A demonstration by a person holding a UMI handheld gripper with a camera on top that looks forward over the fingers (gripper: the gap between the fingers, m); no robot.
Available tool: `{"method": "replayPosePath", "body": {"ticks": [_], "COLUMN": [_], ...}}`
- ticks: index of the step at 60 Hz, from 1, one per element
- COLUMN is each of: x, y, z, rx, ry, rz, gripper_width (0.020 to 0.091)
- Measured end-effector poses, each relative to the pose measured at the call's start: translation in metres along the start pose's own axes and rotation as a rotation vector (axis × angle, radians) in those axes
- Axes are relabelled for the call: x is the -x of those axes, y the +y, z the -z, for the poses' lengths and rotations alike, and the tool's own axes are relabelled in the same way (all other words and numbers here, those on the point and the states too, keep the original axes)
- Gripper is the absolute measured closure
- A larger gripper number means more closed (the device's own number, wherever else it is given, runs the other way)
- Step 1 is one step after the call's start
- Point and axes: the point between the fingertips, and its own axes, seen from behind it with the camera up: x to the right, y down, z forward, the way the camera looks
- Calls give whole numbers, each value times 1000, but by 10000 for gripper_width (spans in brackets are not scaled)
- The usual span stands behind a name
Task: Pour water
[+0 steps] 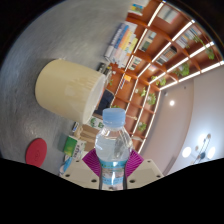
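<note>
- Gripper view: water bottle (113, 150) sits between the two fingers, clear plastic with a pale blue cap, neck pointing away from the camera along the finger axis.
- Purple pads (92, 162) press the bottle's lower body from both sides. No gap visible either side, so I read it as a firm clamp, narrow opening set by the bottle's width.
- Gripper (112, 170) grabs low on the body, which keeps the neck free. My guess: that leaves room to reach over a rim when tipping.
- Cap looks to be on. If so, nothing pours until it comes off; can't confirm a seal from here.
- Whole scene is rolled hard: shelving (150, 60) and ceiling light strips (185, 45) run diagonally, so the gripper looks strongly tilted, consistent with carrying or starting a tip.
- Cream-coloured cylindrical container (68, 88) lies beyond the bottle, off to one side, well apart from the cap. Likely pour target; its opening isn't visible.
- Red round thing (36, 151) lies nearer, on that same side; can't tell what it is.
- Judgement: bottle secured, pour not yet under way.
</note>
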Motion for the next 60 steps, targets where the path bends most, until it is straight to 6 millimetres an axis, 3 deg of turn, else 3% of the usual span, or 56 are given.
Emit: {"method": "replayPosePath", "body": {"ticks": [13, 21, 24, 25, 26, 30, 38, 47, 60], "x": [7, 32, 43, 48, 52, 61, 82, 110, 110], "y": [34, 25, 16, 1, 11, 14, 7, 7, 8], "z": [13, 25, 30, 30, 30, 31, 32, 29, 31], "rx": [32, -5, -16, -10, -14, -14, -10, 25, 19], "ry": [-129, -334, -423, -431, -452, -499, -544, -543, -530], "rz": [-742, -1280, -1458, -1515, -1560, -1707, -1855, -1858, -1874], "gripper_width": [835, 811, 811, 811, 812, 811, 811, 811, 795]}}
